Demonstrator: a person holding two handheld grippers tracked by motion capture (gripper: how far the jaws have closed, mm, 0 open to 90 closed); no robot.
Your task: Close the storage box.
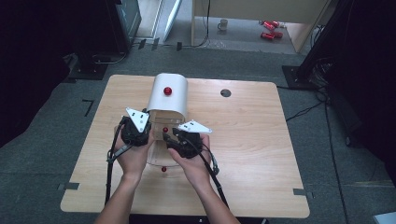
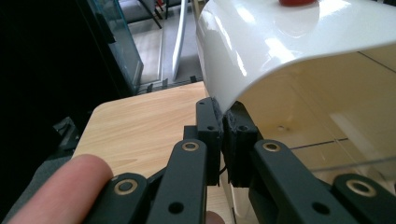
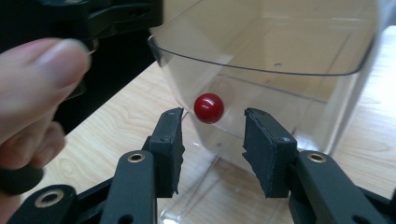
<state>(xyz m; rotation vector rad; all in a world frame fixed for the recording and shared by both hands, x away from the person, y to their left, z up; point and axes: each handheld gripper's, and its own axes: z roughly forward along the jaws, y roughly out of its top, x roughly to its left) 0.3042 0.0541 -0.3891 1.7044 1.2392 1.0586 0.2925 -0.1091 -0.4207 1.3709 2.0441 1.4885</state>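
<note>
In the high view, both hands meet near the middle of the wooden worktop (image 1: pixel 243 140), the left gripper (image 1: pixel 136 125) at about nine o'clock of the right gripper (image 1: pixel 187 135). Both sit at the near mouth of a white curved cover (image 1: pixel 168 100), which lies toward twelve o'clock from the hands. Three red knobs are visible: one on the cover's top (image 1: pixel 167 90), one between the grippers (image 1: pixel 165 129) and one nearer the person (image 1: pixel 164 169). Bare worktop lies open toward three o'clock. In the left gripper view, the fingers (image 2: pixel 243 135) are pinched tight on the cover's thin white edge (image 2: pixel 224 100), with wood grain free at nine o'clock. In the right gripper view, the fingers (image 3: pixel 168 140) stand narrowly apart and touch nothing, a red knob (image 3: pixel 208 108) on a clear plastic drawer (image 3: pixel 280 60) just beyond the gap between them.
</note>
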